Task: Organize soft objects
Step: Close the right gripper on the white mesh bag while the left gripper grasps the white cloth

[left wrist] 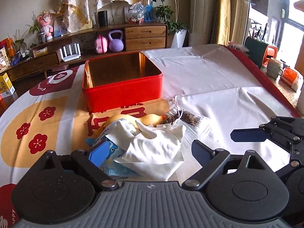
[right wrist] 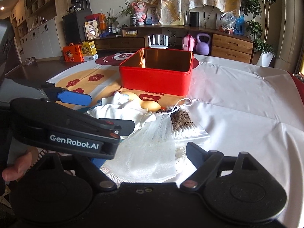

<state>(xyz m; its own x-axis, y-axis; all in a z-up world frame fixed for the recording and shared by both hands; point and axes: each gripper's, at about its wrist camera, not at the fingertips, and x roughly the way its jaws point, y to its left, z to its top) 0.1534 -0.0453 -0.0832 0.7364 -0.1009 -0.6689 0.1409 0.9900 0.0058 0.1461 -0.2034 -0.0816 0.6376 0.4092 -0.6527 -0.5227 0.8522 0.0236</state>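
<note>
A pile of soft things lies on the worktop [left wrist: 218, 72], which is covered with a white cloth printed with tan bands and red blossoms. Behind the pile stands an open red tin box [left wrist: 121, 79] with a shiny gold inside and nothing in it.

In the left wrist view, the left gripper [left wrist: 150, 152] hangs over the near edge of the pile with its jaws spread wide — a crumpled white cloth pouch [left wrist: 153, 144] lies between them, but neither blue pad presses on it. Under that pouch, on its left side, shows a piece of blue printed fabric [left wrist: 112, 161]. A tan gourd-shaped toy [left wrist: 131, 120] lies just behind the pouch, close to the box's front wall. To the right of the toy sits a brown item [left wrist: 187, 116] with a white drawstring; what it is I cannot tell.

In the right wrist view, the right gripper [right wrist: 144, 153] also has its jaws apart, over a white mesh bag [right wrist: 152, 152] that rests flat on the worktop, not clamped. Just beyond the mesh bag lies a clear packet of cotton swabs [right wrist: 187, 132]. A thumb [right wrist: 17, 167] shows at the lower left of that view — beside the left gripper's black body.
</note>
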